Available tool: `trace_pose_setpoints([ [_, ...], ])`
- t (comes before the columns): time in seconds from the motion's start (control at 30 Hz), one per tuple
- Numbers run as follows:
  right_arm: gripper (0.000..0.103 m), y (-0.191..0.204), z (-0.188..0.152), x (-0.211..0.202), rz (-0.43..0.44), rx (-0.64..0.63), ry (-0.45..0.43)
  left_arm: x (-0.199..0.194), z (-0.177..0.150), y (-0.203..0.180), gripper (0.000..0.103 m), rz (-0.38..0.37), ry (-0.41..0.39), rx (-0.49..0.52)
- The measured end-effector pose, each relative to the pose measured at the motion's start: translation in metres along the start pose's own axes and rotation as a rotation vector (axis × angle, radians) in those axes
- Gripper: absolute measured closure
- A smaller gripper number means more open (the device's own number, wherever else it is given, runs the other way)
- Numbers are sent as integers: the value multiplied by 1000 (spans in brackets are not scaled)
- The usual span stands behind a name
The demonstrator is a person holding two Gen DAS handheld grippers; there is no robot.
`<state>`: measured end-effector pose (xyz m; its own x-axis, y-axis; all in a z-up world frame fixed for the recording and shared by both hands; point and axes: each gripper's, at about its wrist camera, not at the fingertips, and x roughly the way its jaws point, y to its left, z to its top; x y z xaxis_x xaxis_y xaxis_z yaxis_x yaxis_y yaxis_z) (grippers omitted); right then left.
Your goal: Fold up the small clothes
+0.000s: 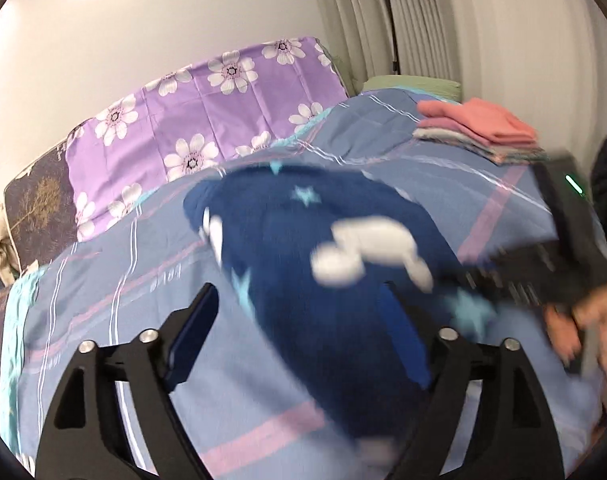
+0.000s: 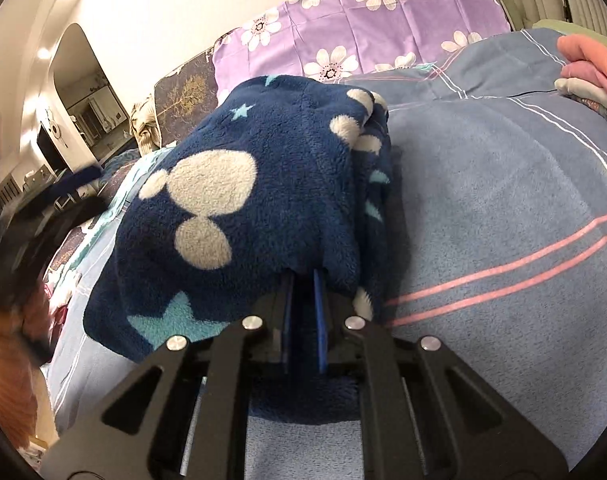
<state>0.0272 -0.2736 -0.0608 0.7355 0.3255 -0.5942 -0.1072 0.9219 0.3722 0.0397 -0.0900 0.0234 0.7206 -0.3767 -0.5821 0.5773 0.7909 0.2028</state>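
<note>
A navy fleece garment (image 2: 239, 200) with white blobs and pale blue stars lies bunched on the blue striped bedcover (image 2: 503, 200). My right gripper (image 2: 303, 280) is shut on its near edge, and the fingertips are buried in the fleece. In the left wrist view the same garment (image 1: 323, 248) is blurred and runs between the widely spread fingers (image 1: 195, 320) of my left gripper (image 1: 299, 296). That gripper is open, and its pads are not pressing the fabric. The right gripper's black body (image 1: 543, 272) and a person's hand (image 1: 591, 320) sit at the right edge.
A stack of folded clothes with a pink piece on top (image 1: 483, 124) rests at the back right of the bed. A purple flowered cover (image 1: 207, 120) lies along the white wall. A dark patterned cushion (image 1: 39, 208) stands at the left.
</note>
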Motion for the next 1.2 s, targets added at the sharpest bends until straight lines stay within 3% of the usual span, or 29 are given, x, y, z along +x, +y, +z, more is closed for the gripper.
trace_pose_setpoints([
  [0.17, 95, -2, 1, 1, -2, -2, -2, -18, -44, -22, 19, -67, 61, 12],
  [0.3, 95, -1, 1, 1, -4, -4, -3, 14, -55, -45, 18, 32, 151, 81],
  [0.4, 95, -2, 1, 1, -3, -3, -5, 44, -56, -49, 19, 42, 214, 65],
  [0.47, 95, -3, 2, 1, -3, -2, -5, 55, -55, -49, 18, 92, 225, 50],
  [0.63, 97, -1, 2, 2, -27, -11, -7, 38, -57, -31, 18, 311, 196, 40],
  [0.8, 97, 0, 2, 5, -22, -25, -1, 40, -72, -23, 23, 277, 224, -19],
  [0.93, 97, -7, 3, 6, 7, 3, 0, 32, -69, -37, 46, 232, 213, 36],
  [1.0, 97, -10, 4, 6, 16, 14, -1, 19, -69, -45, 58, 186, 206, 91],
  [1.1, 97, -10, 4, 6, 14, 12, -3, 4, -66, -45, 74, 108, 208, 96],
  [1.2, 97, -9, 4, 7, 11, 7, -4, -17, -55, -36, 80, 22, 183, 42],
])
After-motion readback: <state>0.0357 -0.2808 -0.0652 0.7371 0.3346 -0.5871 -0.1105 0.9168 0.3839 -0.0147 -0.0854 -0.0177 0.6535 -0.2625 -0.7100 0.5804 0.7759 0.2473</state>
